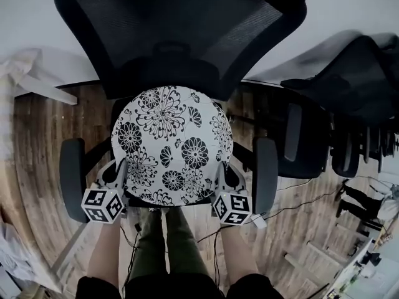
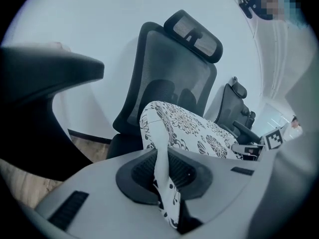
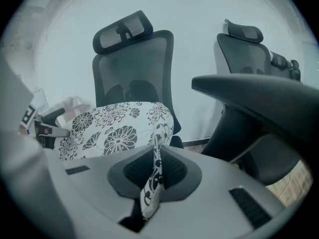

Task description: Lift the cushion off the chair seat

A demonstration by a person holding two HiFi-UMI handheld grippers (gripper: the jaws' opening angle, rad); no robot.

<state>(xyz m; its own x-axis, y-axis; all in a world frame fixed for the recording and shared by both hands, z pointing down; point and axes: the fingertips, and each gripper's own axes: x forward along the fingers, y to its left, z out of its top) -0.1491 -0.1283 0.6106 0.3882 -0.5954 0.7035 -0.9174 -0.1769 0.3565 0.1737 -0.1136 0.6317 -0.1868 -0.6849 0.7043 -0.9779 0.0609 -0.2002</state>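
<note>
A round white cushion [image 1: 171, 145] with black flower print lies over the seat of a black mesh office chair [image 1: 181, 23]. My left gripper [image 1: 120, 178] is shut on the cushion's near left edge, and my right gripper [image 1: 221, 177] is shut on its near right edge. In the left gripper view a fold of the cushion's fabric [image 2: 163, 183] is pinched between the jaws, with the cushion [image 2: 184, 128] bulging beyond. The right gripper view shows the same: a pinched fold [image 3: 153, 180] and the cushion [image 3: 117, 128] in front of the chair back [image 3: 134, 63].
The chair's armrests [image 1: 73, 176] [image 1: 265, 173] flank both grippers. A second black chair [image 1: 349, 98] stands at the right. The floor [image 1: 37, 161] is wood, with cables [image 1: 299, 204] near the right. White wall behind. The person's legs [image 1: 165, 248] are below the cushion.
</note>
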